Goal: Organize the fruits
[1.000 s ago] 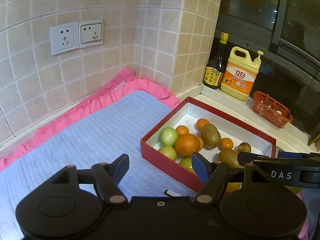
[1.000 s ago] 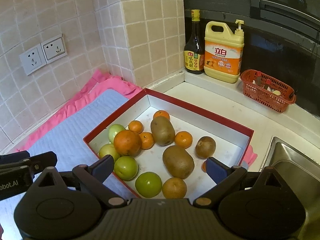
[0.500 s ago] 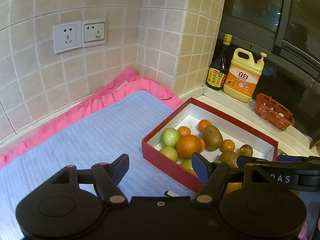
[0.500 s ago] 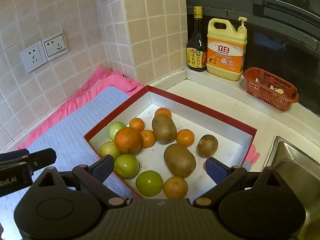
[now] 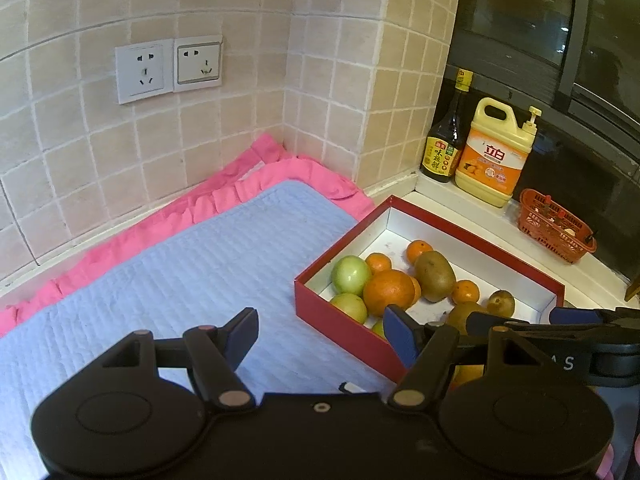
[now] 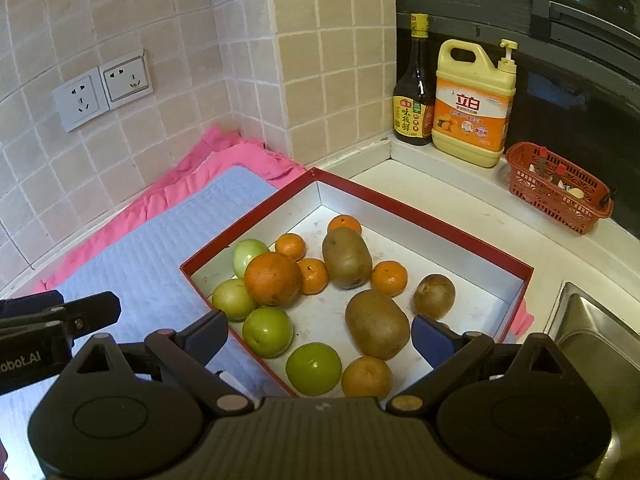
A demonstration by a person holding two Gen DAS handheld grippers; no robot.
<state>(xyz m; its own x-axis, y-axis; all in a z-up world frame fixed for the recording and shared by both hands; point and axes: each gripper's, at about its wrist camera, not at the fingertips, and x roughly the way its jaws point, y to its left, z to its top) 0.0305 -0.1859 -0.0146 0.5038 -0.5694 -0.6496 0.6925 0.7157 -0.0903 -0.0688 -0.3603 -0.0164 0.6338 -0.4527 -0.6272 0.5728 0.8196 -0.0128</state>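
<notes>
Left gripper (image 5: 320, 332) wide, holding nothing, over blue mat (image 5: 180, 280). Right gripper (image 6: 320, 336) wide, nothing held, above near edge of red box (image 6: 440, 220). Fruits in box: big orange (image 6: 273, 279) at 10 o'clock, large kiwi (image 6: 377, 324) near centre, green fruit (image 6: 313, 368) at 6 o'clock. Soy bottle (image 6: 414, 92), detergent jug (image 6: 474, 108) at 1 o'clock.

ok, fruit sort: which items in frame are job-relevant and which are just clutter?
Job:
red box
large orange
kiwis
green fruits
small oranges
blue mat

Clutter:
sauce bottle
detergent jug
red basket
wall sockets
sink
</notes>
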